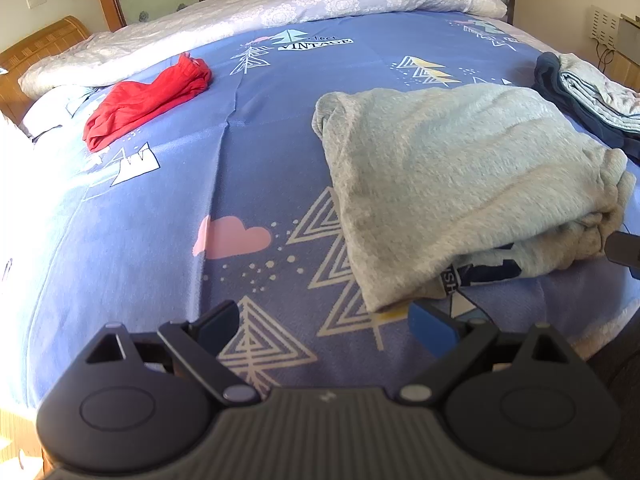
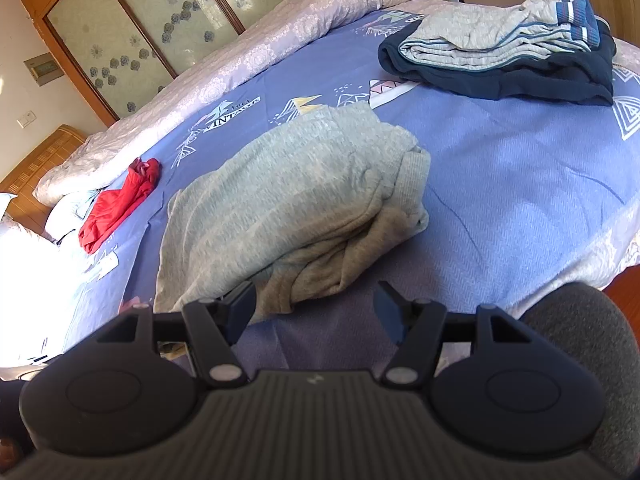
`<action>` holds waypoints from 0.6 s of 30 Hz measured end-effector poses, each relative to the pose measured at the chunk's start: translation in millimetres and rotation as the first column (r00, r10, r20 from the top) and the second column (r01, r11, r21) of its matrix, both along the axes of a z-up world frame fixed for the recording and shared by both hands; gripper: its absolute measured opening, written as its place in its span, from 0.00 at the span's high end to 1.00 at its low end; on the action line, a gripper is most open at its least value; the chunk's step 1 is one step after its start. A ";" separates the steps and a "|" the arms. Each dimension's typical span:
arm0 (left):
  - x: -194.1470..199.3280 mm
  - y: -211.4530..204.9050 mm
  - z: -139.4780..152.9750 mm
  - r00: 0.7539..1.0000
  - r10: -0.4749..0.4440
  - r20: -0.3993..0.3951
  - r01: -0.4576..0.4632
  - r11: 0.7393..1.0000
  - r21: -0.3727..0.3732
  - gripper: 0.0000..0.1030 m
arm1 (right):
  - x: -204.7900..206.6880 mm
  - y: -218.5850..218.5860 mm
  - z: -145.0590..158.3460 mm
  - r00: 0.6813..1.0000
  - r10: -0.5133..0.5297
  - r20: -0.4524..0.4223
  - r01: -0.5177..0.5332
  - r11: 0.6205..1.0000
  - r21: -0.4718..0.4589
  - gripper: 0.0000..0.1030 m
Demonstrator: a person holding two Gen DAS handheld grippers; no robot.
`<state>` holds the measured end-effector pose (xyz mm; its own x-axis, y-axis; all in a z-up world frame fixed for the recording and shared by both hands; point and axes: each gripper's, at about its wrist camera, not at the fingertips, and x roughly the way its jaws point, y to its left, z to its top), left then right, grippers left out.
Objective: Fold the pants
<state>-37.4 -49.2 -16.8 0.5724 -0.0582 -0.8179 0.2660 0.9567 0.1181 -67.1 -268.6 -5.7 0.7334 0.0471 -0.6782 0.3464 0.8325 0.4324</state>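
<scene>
Grey pants (image 1: 460, 184) lie folded in a thick bundle on the blue patterned bed sheet (image 1: 200, 168). They also show in the right wrist view (image 2: 288, 204), with the bunched waistband and cuffs toward the near edge. My left gripper (image 1: 324, 328) is open and empty, just short of the bundle's near left corner. My right gripper (image 2: 316, 312) is open and empty, its left finger (image 2: 240, 308) at the bundle's near edge. The tip of the right gripper (image 1: 624, 248) shows at the right edge of the left wrist view.
A red garment (image 1: 148, 100) lies crumpled at the far left of the bed. A stack of folded clothes, navy and grey (image 2: 508, 52), sits at the far right. A pale quilt (image 1: 280, 8) runs along the back. A wooden wardrobe (image 2: 120, 32) stands behind.
</scene>
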 end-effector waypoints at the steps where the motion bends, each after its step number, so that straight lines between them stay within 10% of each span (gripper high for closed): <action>1: -0.1 -0.2 0.0 1.000 -0.001 0.001 0.001 1.000 0.000 0.08 | 0.1 -0.1 0.0 1.000 0.000 0.000 0.000 1.000 0.000 0.35; 18: -1.8 -1.0 -0.1 1.000 -0.025 0.005 0.025 1.000 0.009 0.08 | -0.9 0.4 -1.2 1.000 -0.004 -0.001 0.004 1.000 0.004 0.35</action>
